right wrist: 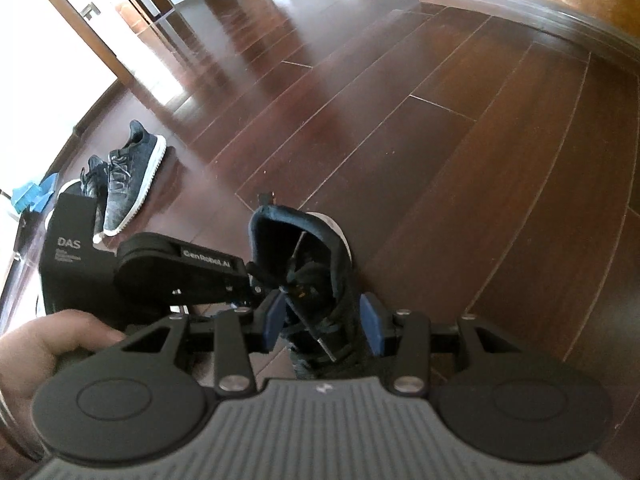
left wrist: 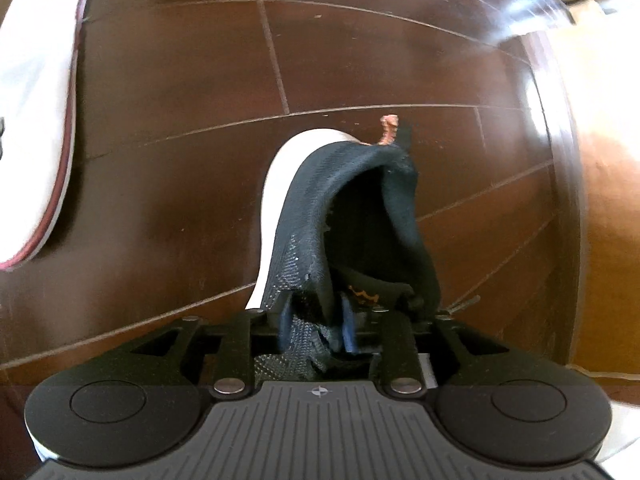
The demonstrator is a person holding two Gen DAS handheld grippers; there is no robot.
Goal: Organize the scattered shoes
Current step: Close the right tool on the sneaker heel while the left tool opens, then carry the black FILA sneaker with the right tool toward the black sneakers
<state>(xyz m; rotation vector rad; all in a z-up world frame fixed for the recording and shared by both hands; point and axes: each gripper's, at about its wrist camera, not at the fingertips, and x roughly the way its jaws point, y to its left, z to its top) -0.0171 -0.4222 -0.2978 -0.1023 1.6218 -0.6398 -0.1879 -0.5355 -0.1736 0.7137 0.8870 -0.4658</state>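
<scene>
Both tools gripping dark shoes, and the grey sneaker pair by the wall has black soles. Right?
Not quite: the grey sneaker pair has white soles, as the right wrist view shows. The left tool and right tool do each grip a dark shoe.

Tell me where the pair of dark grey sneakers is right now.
In the right wrist view, the pair of dark grey sneakers sits on the wooden floor at far left, near the white wall, beyond the left gripper.

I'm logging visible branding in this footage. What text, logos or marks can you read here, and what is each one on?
"DAS": on the black body of the left gripper, right wrist view; the small lines beneath are too blurred.
"GenRobot.AI": label on that gripper's arm, slightly blurred.
Orange mark inside the dark shoe: unreadable.
</scene>
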